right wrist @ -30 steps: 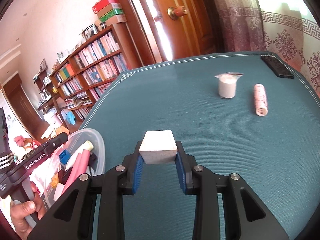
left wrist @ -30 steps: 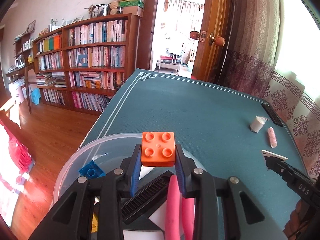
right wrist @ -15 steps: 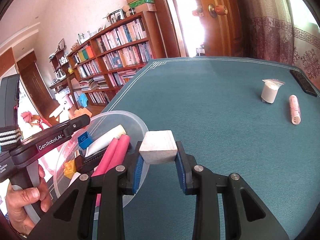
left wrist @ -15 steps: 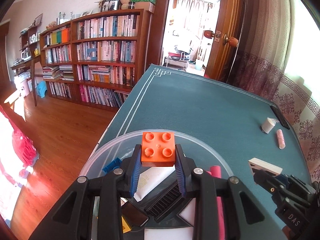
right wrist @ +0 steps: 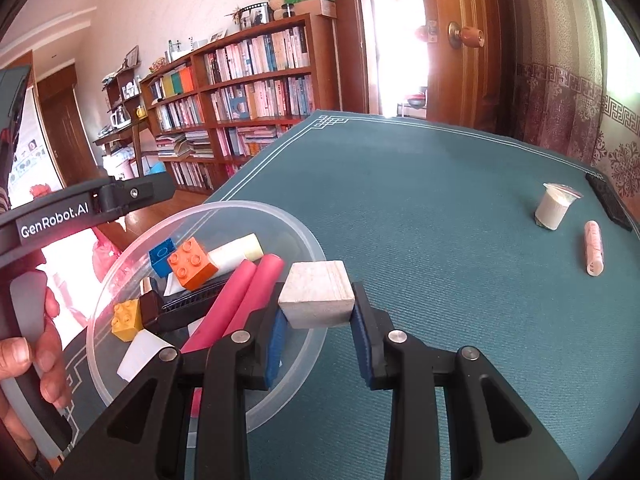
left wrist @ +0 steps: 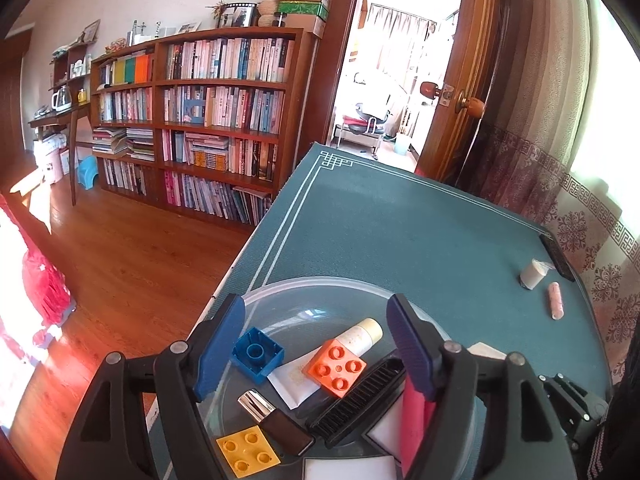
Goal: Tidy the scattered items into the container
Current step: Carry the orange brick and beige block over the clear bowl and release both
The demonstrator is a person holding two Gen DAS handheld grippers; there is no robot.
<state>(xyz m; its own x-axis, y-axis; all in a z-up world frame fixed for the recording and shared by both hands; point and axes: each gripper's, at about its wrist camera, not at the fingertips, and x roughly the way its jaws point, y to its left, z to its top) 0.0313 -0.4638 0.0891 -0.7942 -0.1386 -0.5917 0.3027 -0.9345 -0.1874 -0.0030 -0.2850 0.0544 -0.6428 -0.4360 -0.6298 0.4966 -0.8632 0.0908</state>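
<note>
left wrist view: orange brick lies in the bowl

the left gripper (left wrist: 316, 344) hangs with its jaws spread wide and empty; between and just below them the orange brick (left wrist: 336, 367) rests in the clear container (left wrist: 280, 292), beside a blue brick (left wrist: 257, 354) and a black comb (left wrist: 360, 400); the right gripper (right wrist: 318, 322) clamps a pale wooden block (right wrist: 317, 299) just past the container's rim; well ahead of its jaws stand a white cup (right wrist: 554, 210) and a pink roll (right wrist: 593, 246)

We're in a home, folks. A packed bookcase (left wrist: 208, 120), wood floor (left wrist: 132, 256), patterned curtains (left wrist: 532, 128) and an open door (left wrist: 460, 92).
</note>
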